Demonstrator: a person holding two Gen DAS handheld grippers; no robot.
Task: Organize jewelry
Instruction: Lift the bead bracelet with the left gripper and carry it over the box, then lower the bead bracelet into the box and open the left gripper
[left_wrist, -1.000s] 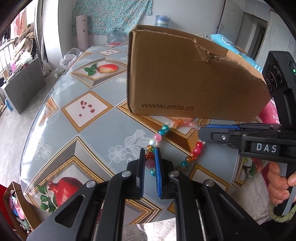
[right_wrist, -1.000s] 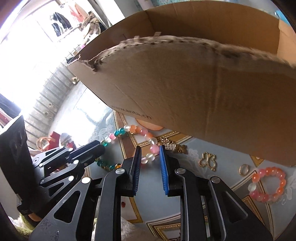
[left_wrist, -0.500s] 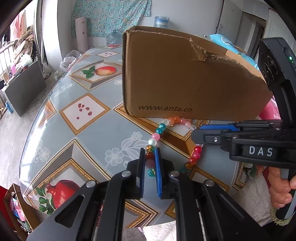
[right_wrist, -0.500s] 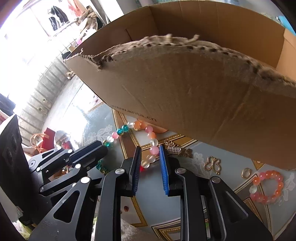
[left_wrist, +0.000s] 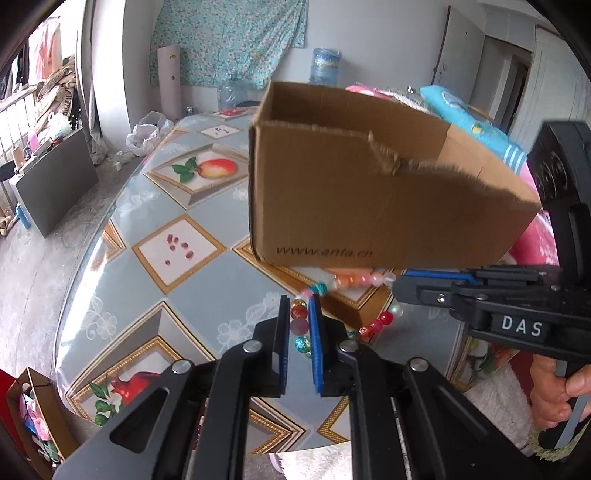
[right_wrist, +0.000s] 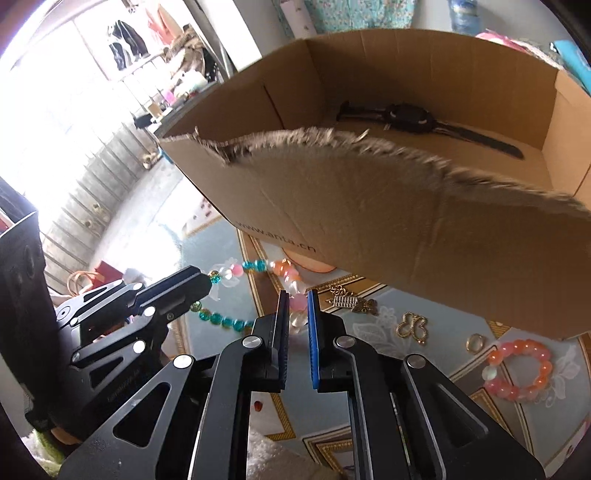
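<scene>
Beads (left_wrist: 299, 312) now pinched both ends: right claw (right_wrist: 297, 306) just clamped on, left claw (left_wrist: 299, 314) still clamped too. Strand's off the counter (left_wrist: 155, 288), in front of box (right_wrist: 369, 206) — prob. ready to lift in.

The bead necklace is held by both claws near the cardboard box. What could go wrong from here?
1. Both the left claw and right claw pinch the bead necklace; pulling apart might snap its string.
2. The slack strand could catch on the cardboard box and its torn front edge.
3. Dragged beads may sweep the gold charms away.
</scene>
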